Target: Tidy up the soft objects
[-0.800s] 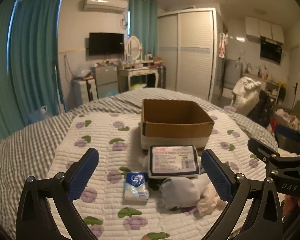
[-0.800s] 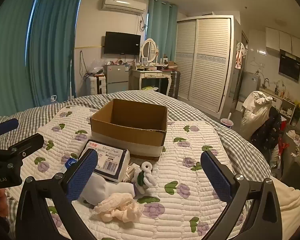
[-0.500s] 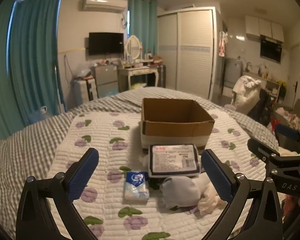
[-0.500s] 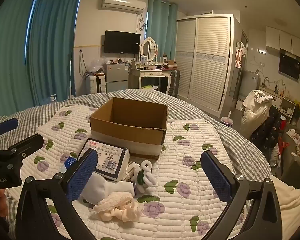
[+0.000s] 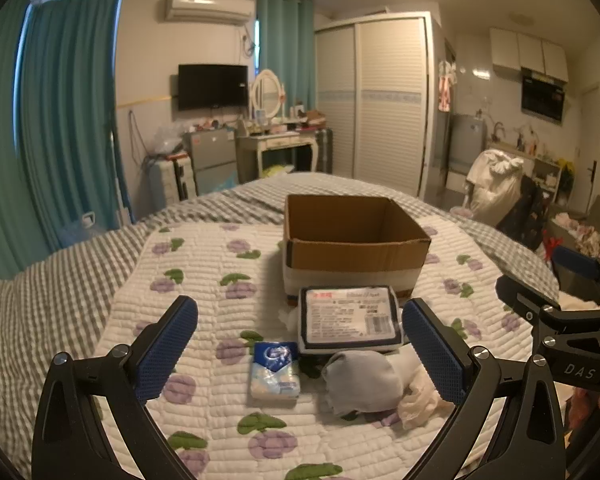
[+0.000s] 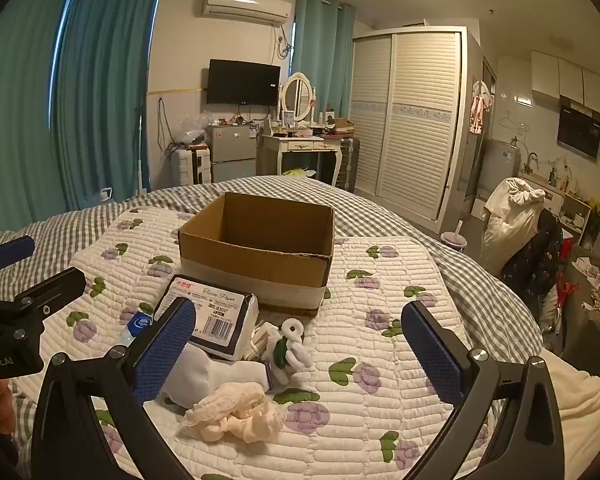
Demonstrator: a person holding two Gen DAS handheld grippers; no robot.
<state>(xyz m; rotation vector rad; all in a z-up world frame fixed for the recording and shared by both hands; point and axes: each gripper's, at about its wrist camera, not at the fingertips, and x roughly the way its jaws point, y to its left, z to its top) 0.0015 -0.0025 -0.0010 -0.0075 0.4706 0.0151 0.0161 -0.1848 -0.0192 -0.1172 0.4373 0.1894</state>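
An open cardboard box (image 5: 352,236) (image 6: 260,248) stands on the quilted bed. In front of it lie a tissue paper pack (image 5: 350,318) (image 6: 210,316), a small blue tissue packet (image 5: 275,370) (image 6: 137,325), a white sock (image 5: 362,378) (image 6: 204,374), a cream lace cloth (image 6: 230,406) (image 5: 420,398) and a small white plush toy (image 6: 290,344). My left gripper (image 5: 300,352) is open and empty above the packet and sock. My right gripper (image 6: 298,354) is open and empty above the toy and lace cloth. Each gripper shows at the edge of the other's view.
The white quilt with purple flowers (image 5: 204,264) covers a grey checked bed (image 6: 480,280). Beyond the bed stand a wardrobe (image 6: 408,120), a dressing table (image 6: 300,148) and a small fridge (image 5: 212,156). A clothes pile (image 6: 516,216) sits at the right.
Both views have shifted very slightly. The objects and both grippers keep their places and stay open.
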